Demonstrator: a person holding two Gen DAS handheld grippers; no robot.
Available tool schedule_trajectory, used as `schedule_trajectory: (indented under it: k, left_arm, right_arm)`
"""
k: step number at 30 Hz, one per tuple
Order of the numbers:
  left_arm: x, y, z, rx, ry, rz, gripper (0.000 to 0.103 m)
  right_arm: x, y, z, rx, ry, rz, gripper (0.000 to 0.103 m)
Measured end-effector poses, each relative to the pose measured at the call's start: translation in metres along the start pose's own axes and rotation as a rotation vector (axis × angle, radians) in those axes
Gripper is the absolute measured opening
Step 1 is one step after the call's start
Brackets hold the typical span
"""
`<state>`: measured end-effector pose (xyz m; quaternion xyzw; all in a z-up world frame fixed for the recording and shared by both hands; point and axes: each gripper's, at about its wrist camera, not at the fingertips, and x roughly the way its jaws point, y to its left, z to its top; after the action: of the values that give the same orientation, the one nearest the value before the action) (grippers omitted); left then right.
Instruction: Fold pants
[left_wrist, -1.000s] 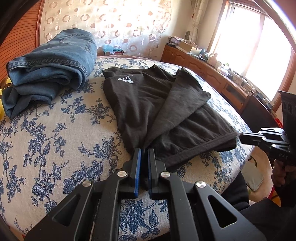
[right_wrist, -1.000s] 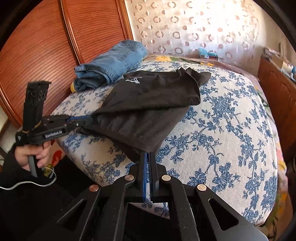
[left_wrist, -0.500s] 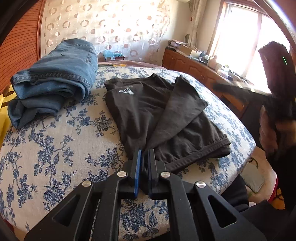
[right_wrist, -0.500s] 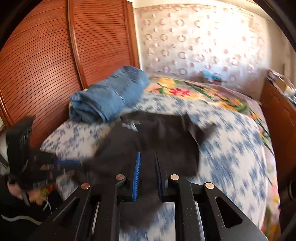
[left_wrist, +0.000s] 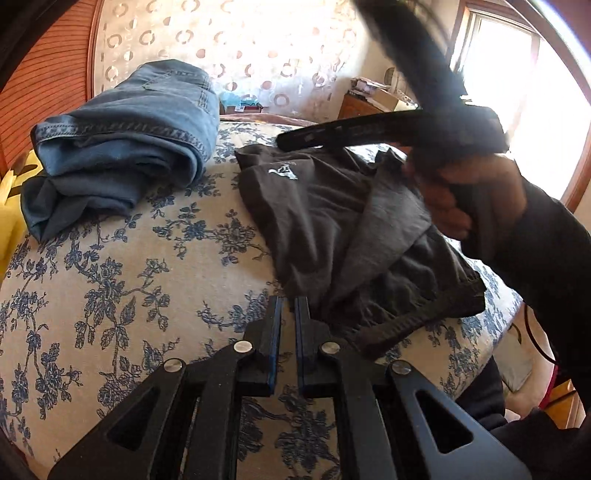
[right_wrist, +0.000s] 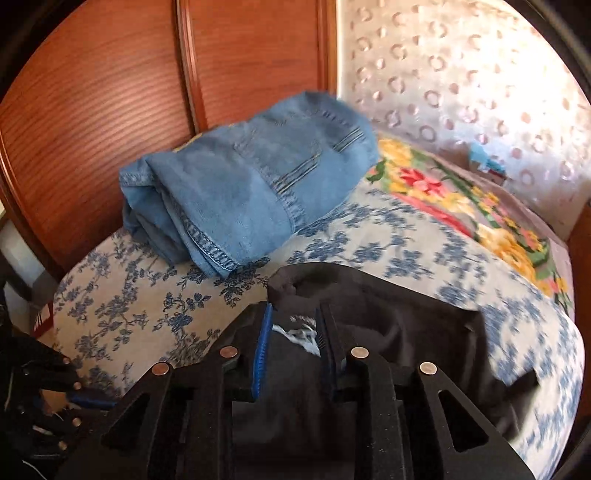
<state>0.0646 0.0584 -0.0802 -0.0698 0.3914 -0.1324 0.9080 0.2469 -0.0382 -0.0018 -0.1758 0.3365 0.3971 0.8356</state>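
Black pants (left_wrist: 332, 221) lie partly folded on the floral bedsheet (left_wrist: 110, 295), with a white logo at their far end. My left gripper (left_wrist: 289, 301) sits at the near edge, shut on a bunched corner of the black pants. A hand holds my right gripper (left_wrist: 286, 142) above the pants' far end, blurred by motion. In the right wrist view its jaws are opening over the pants (right_wrist: 388, 325); the right gripper (right_wrist: 294, 308) holds nothing, and the white logo shows in the gap below. The left gripper (right_wrist: 85, 400) shows at the lower left edge there.
Folded blue jeans (left_wrist: 122, 147) (right_wrist: 243, 184) lie at the far left of the bed, beside a wooden ribbed panel (right_wrist: 110, 92). A colourful flowered blanket (right_wrist: 461, 206) covers the bed's far side. A wooden dresser (left_wrist: 369, 107) and a bright window (left_wrist: 517, 92) stand to the right.
The right gripper let go of the pants' right corner, swung across over the pants toward the logo end, and its jaws parted. The left gripper kept its place and grip.
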Motion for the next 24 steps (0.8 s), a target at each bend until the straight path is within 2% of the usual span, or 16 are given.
schedule_trajectory:
  k: [4, 7, 16, 17, 18, 19, 22, 24]
  left_arm:
    - [0.001, 0.004, 0.001, -0.008, -0.002, 0.001, 0.006]
    - [0.002, 0.003, 0.002, -0.013, -0.004, -0.007, 0.006]
    - [0.009, -0.003, 0.002, 0.012, 0.009, 0.001, 0.006]
    - [0.01, -0.003, 0.003, 0.012, 0.011, 0.003, 0.006]
    - [0.01, -0.003, 0.003, 0.013, 0.01, 0.003, 0.006]
    - [0.011, -0.003, 0.003, 0.015, 0.009, 0.004, 0.006]
    - [0.014, -0.007, 0.004, 0.025, 0.006, 0.009, 0.006]
    - [0.016, -0.006, 0.002, 0.023, 0.002, 0.009, 0.006]
  right_arm:
    - [0.028, 0.001, 0.013, -0.027, 0.041, -0.02, 0.033]
    - [0.04, -0.001, 0.019, -0.036, 0.057, 0.02, 0.033]
    - [0.06, 0.002, 0.028, -0.102, 0.125, 0.006, 0.033]
    - [0.061, 0.003, 0.029, -0.114, 0.132, 0.004, 0.031]
    - [0.061, 0.005, 0.03, -0.123, 0.133, 0.008, 0.023]
    - [0.061, 0.007, 0.03, -0.132, 0.134, 0.02, 0.006]
    - [0.055, 0.008, 0.033, -0.147, 0.119, 0.028, 0.002]
    - [0.045, 0.008, 0.037, -0.149, 0.069, -0.002, 0.002]
